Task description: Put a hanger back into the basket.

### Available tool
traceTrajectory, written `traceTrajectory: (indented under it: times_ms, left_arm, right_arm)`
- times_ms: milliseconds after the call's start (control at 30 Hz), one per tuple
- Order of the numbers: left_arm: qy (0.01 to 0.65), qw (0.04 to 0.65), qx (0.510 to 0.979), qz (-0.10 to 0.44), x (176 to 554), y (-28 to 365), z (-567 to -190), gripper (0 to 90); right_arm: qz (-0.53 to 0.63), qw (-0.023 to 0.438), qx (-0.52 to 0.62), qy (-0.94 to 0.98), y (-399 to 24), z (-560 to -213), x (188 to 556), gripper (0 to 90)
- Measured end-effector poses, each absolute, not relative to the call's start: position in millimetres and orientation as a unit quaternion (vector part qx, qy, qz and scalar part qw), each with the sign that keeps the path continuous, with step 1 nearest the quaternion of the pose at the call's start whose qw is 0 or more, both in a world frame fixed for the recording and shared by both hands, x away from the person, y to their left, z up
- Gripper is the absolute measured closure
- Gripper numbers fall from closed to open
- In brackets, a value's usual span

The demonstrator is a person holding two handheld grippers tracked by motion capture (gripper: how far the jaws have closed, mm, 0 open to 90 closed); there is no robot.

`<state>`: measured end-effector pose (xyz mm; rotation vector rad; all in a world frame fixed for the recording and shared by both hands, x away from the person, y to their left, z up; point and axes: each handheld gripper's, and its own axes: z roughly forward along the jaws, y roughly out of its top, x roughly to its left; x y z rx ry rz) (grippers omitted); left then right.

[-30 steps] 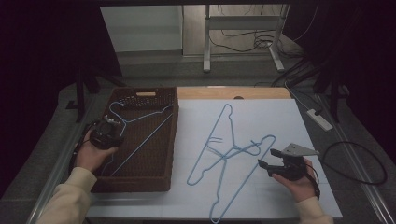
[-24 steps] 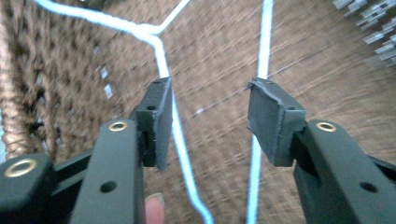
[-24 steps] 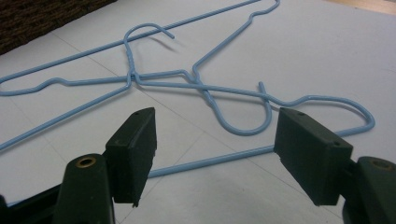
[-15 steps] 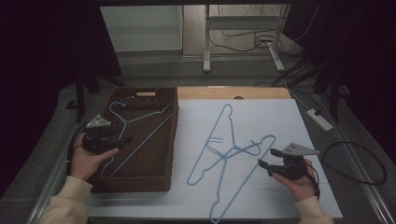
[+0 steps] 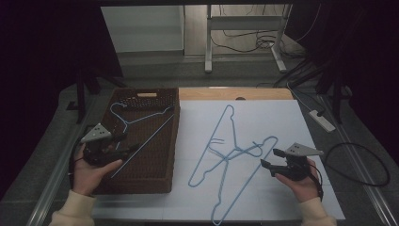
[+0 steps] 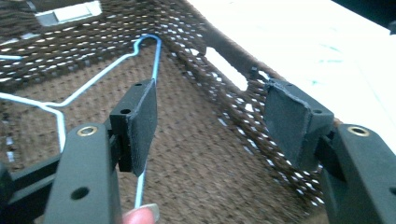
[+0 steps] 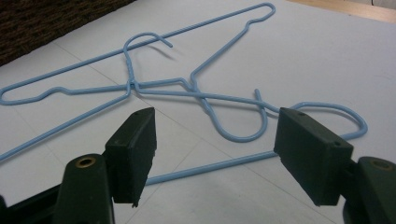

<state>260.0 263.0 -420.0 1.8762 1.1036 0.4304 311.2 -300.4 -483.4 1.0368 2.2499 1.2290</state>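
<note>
White worktop (image 5: pixel 277 117) up top, big brown woven basket (image 5: pixel 171 141) on its left side. One blue hanger (image 5: pixel 136 123) lying flat inside the basket, looks dropped off there. Two more tangled hangers (image 5: pixel 230 155) out on the sheet, probably next in line. Left gripper (image 5: pixel 123 149) over the basket, wide open, empty. Right gripper (image 5: pixel 272 160) just beside the tangle, also open, lined up to grab.

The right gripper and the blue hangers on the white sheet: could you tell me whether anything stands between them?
Nothing visible does. The right gripper is open and points at the two crossed blue hangers, with bare white sheet between. One hanger's straight bar already runs just beyond its fingers.
</note>
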Motion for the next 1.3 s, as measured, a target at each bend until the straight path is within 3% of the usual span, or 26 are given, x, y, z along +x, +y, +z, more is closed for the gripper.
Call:
traceTrajectory:
  times_ms: [533, 1300]
  left_arm:
    - [0.407, 0.47, 0.768, 0.156, 245.2, 227.3, -429.8, 35.7]
    - [0.401, 0.475, 0.767, 0.155, 244.4, 212.9, -439.5, 34.6]
  right_arm:
    - [0.436, 0.19, 0.366, 0.8, -303.0, -483.7, 311.3, 30.1]
    - [0.446, 0.191, 0.357, 0.799, -305.5, -477.6, 307.6, 30.6]
